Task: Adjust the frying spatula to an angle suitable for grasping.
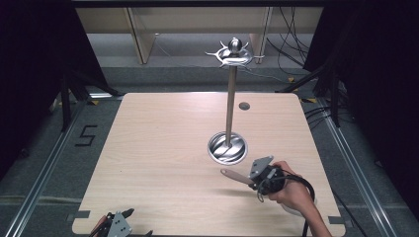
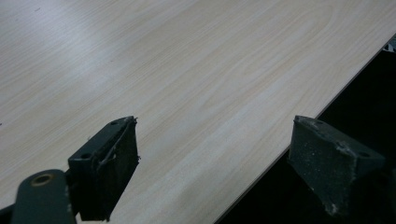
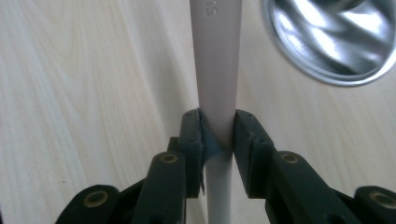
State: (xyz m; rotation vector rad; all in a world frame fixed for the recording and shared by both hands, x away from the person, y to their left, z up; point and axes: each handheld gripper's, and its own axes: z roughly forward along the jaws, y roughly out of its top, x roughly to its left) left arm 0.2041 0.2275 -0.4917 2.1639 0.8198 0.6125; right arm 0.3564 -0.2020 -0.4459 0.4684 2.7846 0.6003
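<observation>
The right gripper (image 1: 254,181) has its jaws clamped on a pale handle (image 3: 215,70), just at five o'clock from the stand (image 1: 227,146). The narrow grip could let the handle swivel or slip. The left gripper (image 1: 117,224), jaws apart, idles at the counter (image 1: 163,148) edge.

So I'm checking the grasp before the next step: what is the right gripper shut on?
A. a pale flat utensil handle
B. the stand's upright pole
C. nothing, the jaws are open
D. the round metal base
A: in the right gripper view, the right gripper has both pads pressed on the pale flat utensil handle, with the round metal base off to one side.
</observation>
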